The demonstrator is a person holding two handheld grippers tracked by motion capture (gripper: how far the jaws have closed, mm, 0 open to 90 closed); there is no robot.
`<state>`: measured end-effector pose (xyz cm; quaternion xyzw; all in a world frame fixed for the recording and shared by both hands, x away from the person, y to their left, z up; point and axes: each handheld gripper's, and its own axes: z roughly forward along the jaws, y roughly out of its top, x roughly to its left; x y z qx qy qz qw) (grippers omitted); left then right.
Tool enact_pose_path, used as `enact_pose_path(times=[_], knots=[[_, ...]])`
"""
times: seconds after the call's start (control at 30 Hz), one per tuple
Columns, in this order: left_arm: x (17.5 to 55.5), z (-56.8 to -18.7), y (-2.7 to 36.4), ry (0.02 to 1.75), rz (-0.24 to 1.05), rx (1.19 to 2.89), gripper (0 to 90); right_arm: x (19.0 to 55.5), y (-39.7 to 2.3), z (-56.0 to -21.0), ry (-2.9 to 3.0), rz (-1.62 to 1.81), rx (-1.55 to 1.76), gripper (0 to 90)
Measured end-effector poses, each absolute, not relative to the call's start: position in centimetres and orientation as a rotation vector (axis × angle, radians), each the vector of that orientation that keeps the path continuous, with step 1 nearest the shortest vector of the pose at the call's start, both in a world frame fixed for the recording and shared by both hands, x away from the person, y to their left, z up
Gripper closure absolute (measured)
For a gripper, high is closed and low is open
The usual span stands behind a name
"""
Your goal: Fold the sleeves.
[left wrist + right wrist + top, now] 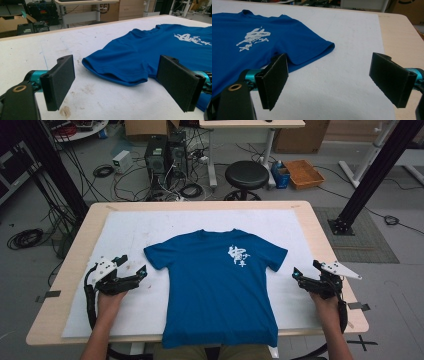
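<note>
1. The blue T-shirt point(220, 285) lies flat, front up, in the middle of my worktop point(320, 227), white print on the chest, hem at the near edge
2. A white sheet point(125, 230) covers most of the pale wood, stained with brown marks near my left side
3. My left gripper point(131, 270) sits just off the left sleeve, jaws spread wide, nothing between them
4. My right gripper point(306, 270) is just beside the right sleeve, jaws spread wide too, empty
5. Beyond the far edge: a black stool point(246, 175), computer towers point(165, 155), loose cables on the grey floor, an orange tray point(304, 173)
</note>
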<state>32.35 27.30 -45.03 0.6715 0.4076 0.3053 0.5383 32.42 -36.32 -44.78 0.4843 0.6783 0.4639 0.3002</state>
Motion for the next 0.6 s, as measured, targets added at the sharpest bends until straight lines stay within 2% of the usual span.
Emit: enact_pose_path(times=[0.4, 0.6], knots=[[32.7, -45.0, 27.3, 1.030, 0.720, 1.602, 15.2, 34.1, -36.6, -44.8, 1.844, 1.167, 1.473, 15.5], [32.9, -45.0, 27.3, 1.062, 0.718, 1.603, 15.2, 37.4, -35.0, -43.8, 1.911, 1.109, 1.549, 20.4]])
